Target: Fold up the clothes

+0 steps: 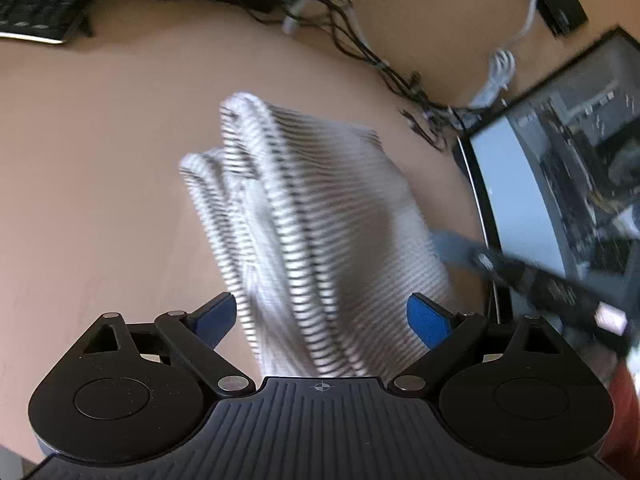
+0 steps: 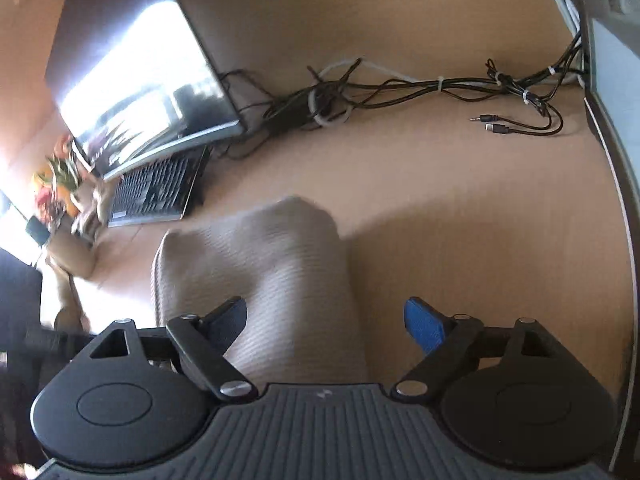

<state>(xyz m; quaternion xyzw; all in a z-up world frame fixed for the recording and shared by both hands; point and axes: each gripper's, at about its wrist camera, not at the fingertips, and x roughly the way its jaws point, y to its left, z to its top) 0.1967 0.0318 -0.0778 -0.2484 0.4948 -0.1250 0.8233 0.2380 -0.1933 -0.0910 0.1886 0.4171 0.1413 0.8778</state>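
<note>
A black-and-white striped garment (image 1: 304,216) lies bunched in folds on the tan wooden desk (image 1: 100,152). My left gripper (image 1: 322,318) is open above its near end, blue pads either side of the cloth, not closed on it. In the right wrist view the same garment (image 2: 264,276) looks pale beige and blurred. My right gripper (image 2: 324,324) is open, its left pad over the cloth's near edge. The right gripper's dark body (image 1: 560,292) shows at the right of the left wrist view.
A monitor (image 1: 560,168) stands right of the garment. A black keyboard (image 1: 36,0) and tangled cables (image 1: 360,40) lie at the back. The right wrist view shows another monitor (image 2: 140,80), a keyboard (image 2: 156,188), a cable bundle (image 2: 400,88) and flowers (image 2: 56,184).
</note>
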